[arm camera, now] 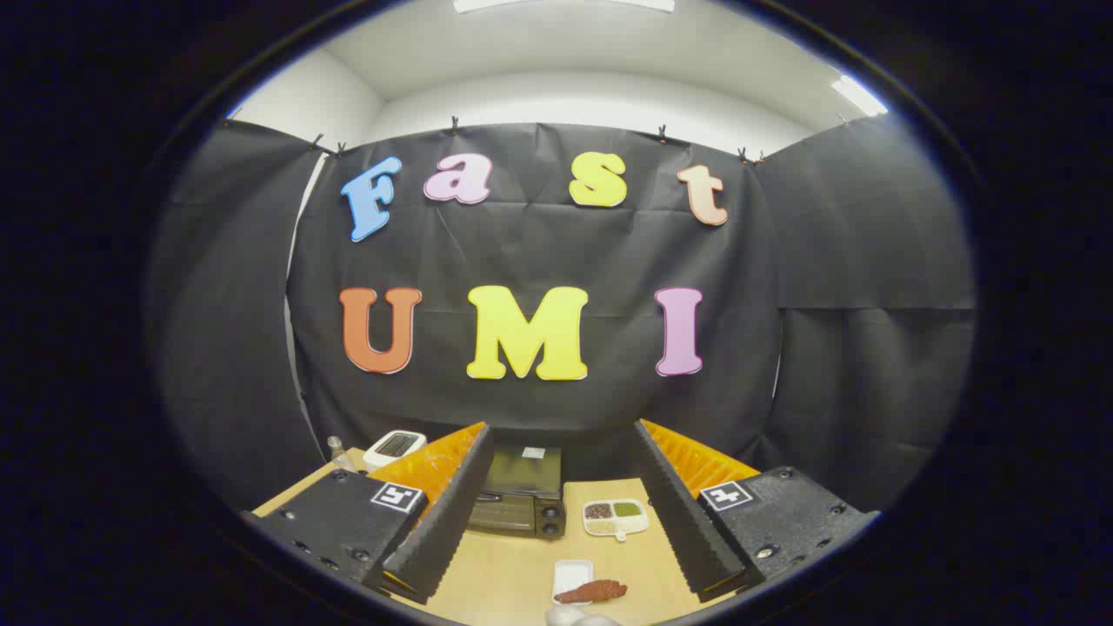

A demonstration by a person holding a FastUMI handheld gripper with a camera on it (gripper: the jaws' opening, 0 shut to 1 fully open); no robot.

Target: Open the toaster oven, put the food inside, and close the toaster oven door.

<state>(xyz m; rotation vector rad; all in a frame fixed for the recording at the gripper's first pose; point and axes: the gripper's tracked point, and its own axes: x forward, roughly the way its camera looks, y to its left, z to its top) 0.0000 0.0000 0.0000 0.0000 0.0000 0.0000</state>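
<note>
So far I judge nothing is done: my hand-held gripper (556,509) hangs with fingers wide apart and empty, the toaster oven (520,494) ahead between them has its door closed, and the reddish food (593,592) lies on the surface (504,578) nearer me.

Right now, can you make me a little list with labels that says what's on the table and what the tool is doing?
tool: gripper open, fingers spread wide, holding nothing
toaster oven: at the back of the wooden table, door shut, seen between the fingers
food: reddish-brown piece lying partly on a small white tray, near the front
divided dish: beside the toaster oven, with dark and green fillings
white device: at the far corner, beyond one finger
small bottle: next to the white device
task so far: oven not yet opened
</note>
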